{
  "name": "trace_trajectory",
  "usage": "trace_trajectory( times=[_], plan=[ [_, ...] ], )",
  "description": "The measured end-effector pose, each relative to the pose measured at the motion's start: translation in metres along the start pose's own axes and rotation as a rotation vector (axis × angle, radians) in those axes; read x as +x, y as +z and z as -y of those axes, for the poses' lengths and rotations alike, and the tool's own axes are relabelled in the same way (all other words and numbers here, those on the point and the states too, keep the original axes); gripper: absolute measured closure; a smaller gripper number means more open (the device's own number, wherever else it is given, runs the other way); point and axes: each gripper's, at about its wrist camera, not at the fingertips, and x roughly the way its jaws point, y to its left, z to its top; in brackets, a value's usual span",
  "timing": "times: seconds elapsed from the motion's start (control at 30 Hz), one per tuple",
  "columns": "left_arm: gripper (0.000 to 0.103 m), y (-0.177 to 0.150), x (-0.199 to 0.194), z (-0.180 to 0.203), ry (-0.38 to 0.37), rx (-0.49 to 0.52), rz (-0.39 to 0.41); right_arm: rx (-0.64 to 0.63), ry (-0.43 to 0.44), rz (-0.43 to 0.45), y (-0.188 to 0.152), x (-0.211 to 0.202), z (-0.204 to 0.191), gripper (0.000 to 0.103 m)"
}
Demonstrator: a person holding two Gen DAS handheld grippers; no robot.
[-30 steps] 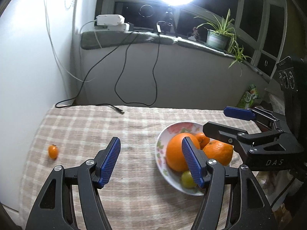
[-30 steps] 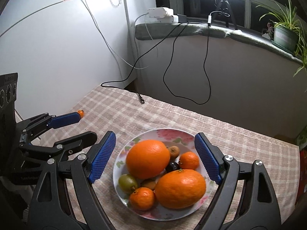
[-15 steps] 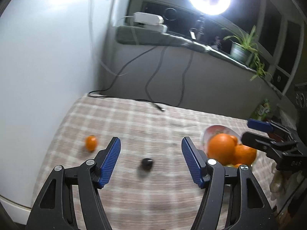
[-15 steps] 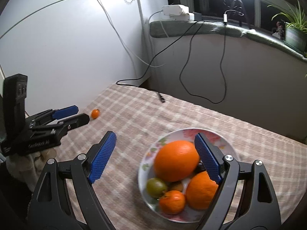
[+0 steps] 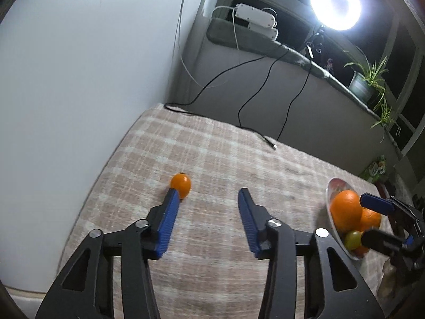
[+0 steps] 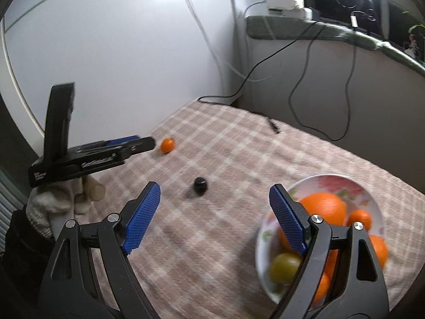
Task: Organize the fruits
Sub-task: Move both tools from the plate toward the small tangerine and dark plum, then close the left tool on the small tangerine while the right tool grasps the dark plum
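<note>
Claws (image 6: 212, 207) agape (both); bowl (image 6: 332, 183) holds oranges (image 6: 322, 206).

White wall (image 5: 79, 79), dark window (image 5: 409, 53), ring light (image 5: 336, 2).

Left wrist view: we look forward and down from above the near left part of the checked tablecloth (image 5: 212, 159), toward the far windowsill (image 5: 265, 42), with the small orange fruit (image 5: 181, 184) close below. Right wrist view: we sit above the near right side, close over the bowl (image 6: 332, 183), facing left and far toward the white wall (image 6: 119, 53). Both views share the cloth, that small orange fruit (image 6: 168, 145), the bowl (image 5: 330, 186), the black cable (image 5: 265, 90) and the sill. Each view catches the other gripper at its edge.
</note>
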Motion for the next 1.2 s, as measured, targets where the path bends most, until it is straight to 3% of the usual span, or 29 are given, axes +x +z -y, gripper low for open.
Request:
trace_trajectory(
  times=[0.27,0.53,0.63,0.83,0.93,1.1,1.2],
  plan=[
    [0.066,0.004,0.023,-0.012,0.014,0.009,-0.03,-0.056,0.003,-0.049,-0.007,0.034,-0.03,0.016],
    [0.067,0.009,0.042,-0.018,0.027,0.012,-0.047,-0.037,-0.006,-0.083,-0.008,0.065,-0.032,0.017],
    [0.067,0.009,0.048,-0.019,0.03,0.012,-0.051,-0.05,-0.03,-0.096,-0.008,0.075,-0.033,0.024],
    [0.067,0.008,0.056,-0.021,0.039,0.015,-0.06,-0.037,-0.053,-0.114,-0.005,0.091,-0.029,0.025],
    [0.067,0.007,0.06,-0.021,0.047,0.018,-0.066,-0.026,-0.058,-0.132,-0.003,0.1,-0.027,0.039],
    [0.067,0.006,0.064,-0.024,0.048,0.004,-0.076,-0.006,-0.081,-0.158,-0.004,0.116,-0.022,0.042],
    [0.07,0.006,0.065,-0.025,0.051,0.004,-0.077,0.004,-0.079,-0.171,-0.005,0.123,-0.02,0.049]
  ],
)
